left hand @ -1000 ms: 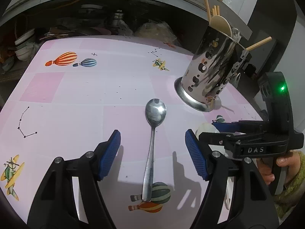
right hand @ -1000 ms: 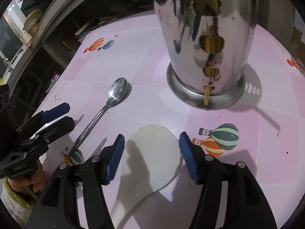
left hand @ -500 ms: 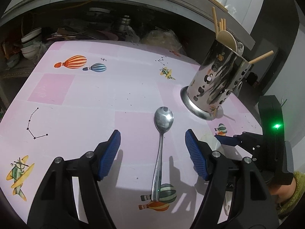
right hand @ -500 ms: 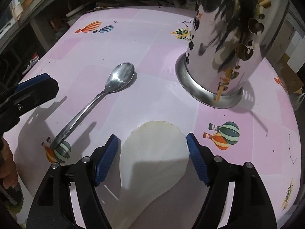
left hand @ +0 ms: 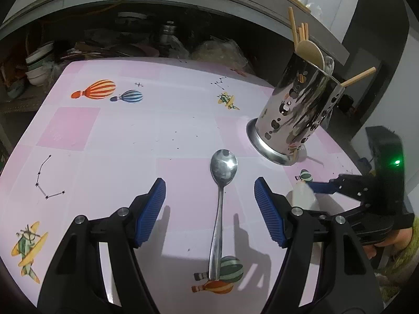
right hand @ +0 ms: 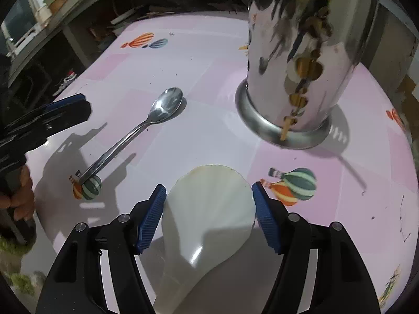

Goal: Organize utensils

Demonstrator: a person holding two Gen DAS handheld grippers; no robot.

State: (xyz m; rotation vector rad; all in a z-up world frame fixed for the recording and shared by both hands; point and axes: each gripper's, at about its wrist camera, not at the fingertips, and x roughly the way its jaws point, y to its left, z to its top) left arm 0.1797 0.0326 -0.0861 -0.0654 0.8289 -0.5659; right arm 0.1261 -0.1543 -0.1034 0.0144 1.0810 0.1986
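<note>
With both grippers' jaws spread, the right gripper (right hand: 209,216) should close squarely across the flat cream plastic rice paddle (right hand: 209,209) lying on the bench in front of the perforated shiny steel utensil holder (right hand: 296,73).

My pads (left hand: 153,210): blue, ribbed, on black fingers
Tablecloth (left hand: 125,141): pink and white checks, printed with striped balloons and yellow planes
Spoon (left hand: 222,183): silver
Rice paddle (right hand: 209,217): creamy white
Utensil holder (left hand: 298,115): shiny steel, punched with round holes
</note>
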